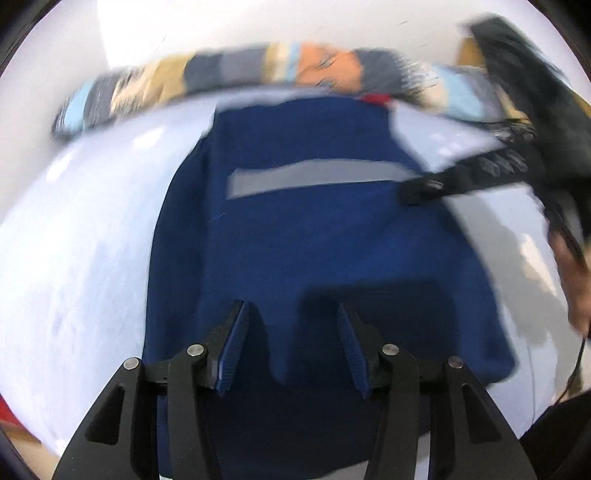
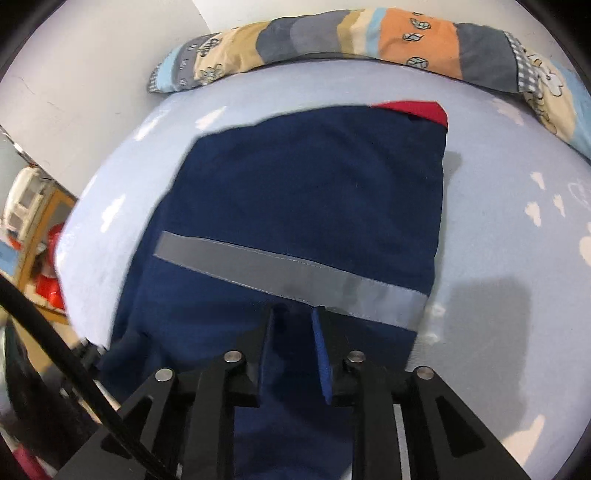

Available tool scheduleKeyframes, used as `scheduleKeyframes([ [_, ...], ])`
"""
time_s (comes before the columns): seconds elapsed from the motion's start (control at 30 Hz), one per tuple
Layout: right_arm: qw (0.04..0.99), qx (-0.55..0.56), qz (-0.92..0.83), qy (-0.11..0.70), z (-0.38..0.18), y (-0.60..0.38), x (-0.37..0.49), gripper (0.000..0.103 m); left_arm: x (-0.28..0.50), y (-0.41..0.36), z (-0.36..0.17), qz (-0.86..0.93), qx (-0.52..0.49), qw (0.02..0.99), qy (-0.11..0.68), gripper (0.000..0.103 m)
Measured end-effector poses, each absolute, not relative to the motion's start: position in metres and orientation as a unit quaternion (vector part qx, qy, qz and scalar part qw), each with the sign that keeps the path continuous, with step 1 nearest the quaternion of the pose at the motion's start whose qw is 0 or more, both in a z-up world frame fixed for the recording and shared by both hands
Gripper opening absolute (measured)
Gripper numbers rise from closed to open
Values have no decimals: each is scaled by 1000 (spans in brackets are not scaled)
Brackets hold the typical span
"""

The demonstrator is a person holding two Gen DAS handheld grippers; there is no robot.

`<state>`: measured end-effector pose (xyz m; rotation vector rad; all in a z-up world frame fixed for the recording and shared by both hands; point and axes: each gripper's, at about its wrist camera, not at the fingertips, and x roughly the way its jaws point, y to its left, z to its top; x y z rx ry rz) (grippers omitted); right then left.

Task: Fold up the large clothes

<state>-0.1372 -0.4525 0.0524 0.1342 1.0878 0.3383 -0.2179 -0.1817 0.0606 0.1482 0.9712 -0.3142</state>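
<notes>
A navy blue garment (image 1: 295, 229) with a grey reflective stripe (image 1: 314, 177) lies folded flat on a pale blue bed sheet (image 1: 81, 240). My left gripper (image 1: 293, 317) hovers over its near edge, open, with nothing between its blue pads. In this blurred view my right gripper (image 1: 413, 190) reaches in from the right onto the stripe's end. In the right wrist view the garment (image 2: 314, 192) shows a red piece (image 2: 417, 107) at its far corner. My right gripper (image 2: 295, 319) stands just short of the stripe (image 2: 288, 269), its jaws a narrow gap apart and not pressing on any cloth.
A long patchwork pillow (image 2: 332, 33) lies along the far edge of the bed against a white wall (image 2: 92, 66). Left of the bed stands a wooden shelf with red things (image 2: 48, 280). A black cable (image 2: 55, 350) crosses the lower left. A hand (image 1: 576, 288) shows at right.
</notes>
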Motion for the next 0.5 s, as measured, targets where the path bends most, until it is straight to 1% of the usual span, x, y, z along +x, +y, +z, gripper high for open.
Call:
scheduleKeyframes([
  [0.07, 839, 68, 142, 520, 38, -448, -136, 26, -212, -185, 58, -149, 85, 869, 464, 49],
  [0.13, 839, 63, 135, 523, 36, -447, -137, 26, -216, -192, 61, -144, 105, 873, 455, 49],
  [0.23, 839, 85, 144, 518, 55, -454, -147, 30, -213, -182, 83, -169, 64, 877, 446, 49],
  [0.27, 839, 99, 155, 513, 61, -459, -154, 36, -213, -176, 91, -160, 60, 883, 436, 53],
  [0.3, 838, 108, 163, 510, 66, -462, -161, 47, -213, -166, 100, -146, 56, 889, 431, 58],
  [0.33, 839, 110, 165, 507, 70, -467, -173, 54, -208, -155, 106, -132, 43, 893, 429, 73],
  [0.37, 842, 112, 164, 501, 73, -473, -184, 65, -197, -145, 111, -120, 21, 894, 432, 84],
  [0.4, 845, 123, 165, 494, 73, -483, -196, 70, -185, -132, 115, -111, -6, 891, 440, 85],
  [0.5, 836, 176, 166, 492, 60, -502, -211, 71, -162, -99, 107, -107, -72, 867, 481, 85],
])
